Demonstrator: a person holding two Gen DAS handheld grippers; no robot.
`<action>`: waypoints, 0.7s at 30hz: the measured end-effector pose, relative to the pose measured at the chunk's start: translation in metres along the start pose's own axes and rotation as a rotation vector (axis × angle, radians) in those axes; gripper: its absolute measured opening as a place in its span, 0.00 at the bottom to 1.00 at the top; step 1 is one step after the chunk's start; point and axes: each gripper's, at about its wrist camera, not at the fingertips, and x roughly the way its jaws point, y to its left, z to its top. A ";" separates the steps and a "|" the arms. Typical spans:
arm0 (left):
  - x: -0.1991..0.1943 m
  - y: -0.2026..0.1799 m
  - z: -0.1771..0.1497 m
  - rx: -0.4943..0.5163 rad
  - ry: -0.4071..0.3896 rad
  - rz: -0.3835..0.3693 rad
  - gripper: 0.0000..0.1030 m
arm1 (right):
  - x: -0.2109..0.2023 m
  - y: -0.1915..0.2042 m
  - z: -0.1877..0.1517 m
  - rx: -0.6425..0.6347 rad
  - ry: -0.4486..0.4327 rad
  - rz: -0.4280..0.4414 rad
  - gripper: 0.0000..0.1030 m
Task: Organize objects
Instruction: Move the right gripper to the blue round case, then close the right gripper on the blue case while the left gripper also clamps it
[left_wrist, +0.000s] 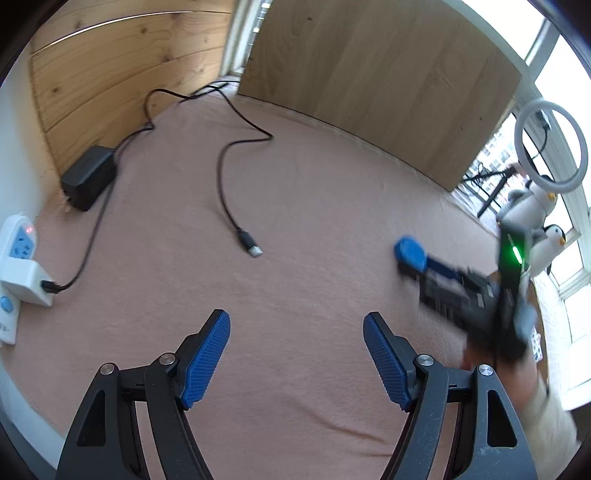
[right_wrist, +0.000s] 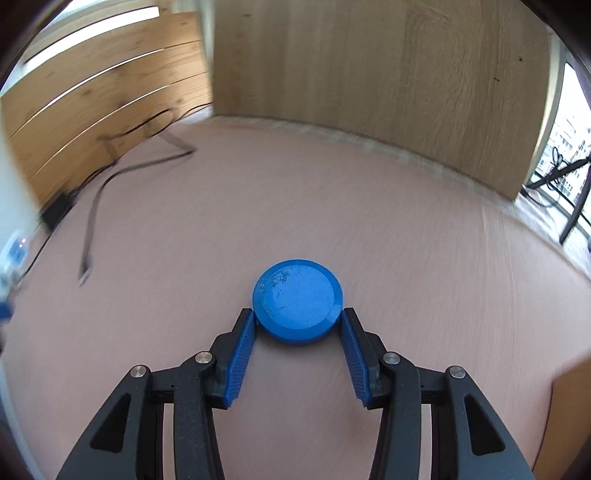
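Note:
A round blue disc (right_wrist: 298, 300) sits between the tips of my right gripper (right_wrist: 297, 318), whose blue pads press its left and right sides. In the left wrist view the same disc (left_wrist: 409, 253) shows at the right, held above the pink cloth by the blurred right gripper (left_wrist: 417, 264). My left gripper (left_wrist: 296, 324) hangs wide open over bare cloth, with nothing between its fingers.
A black cable with a USB plug (left_wrist: 250, 246) lies on the pink cloth (left_wrist: 295, 206). A black power adapter (left_wrist: 88, 176) and a white power strip (left_wrist: 18, 254) sit at the left. Wooden boards (left_wrist: 373, 77) wall the back. Penguin toys (left_wrist: 550, 240) and a ring light (left_wrist: 550, 146) stand at the right.

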 end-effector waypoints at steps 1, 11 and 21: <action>0.005 -0.007 -0.002 0.015 0.008 -0.012 0.76 | -0.009 0.008 -0.013 0.003 -0.003 0.006 0.41; 0.048 -0.070 -0.032 0.296 0.123 -0.138 0.75 | -0.073 0.055 -0.103 -0.048 0.000 0.038 0.42; 0.053 -0.124 -0.064 0.664 0.072 -0.200 0.72 | -0.108 -0.001 -0.134 0.097 0.063 0.027 0.55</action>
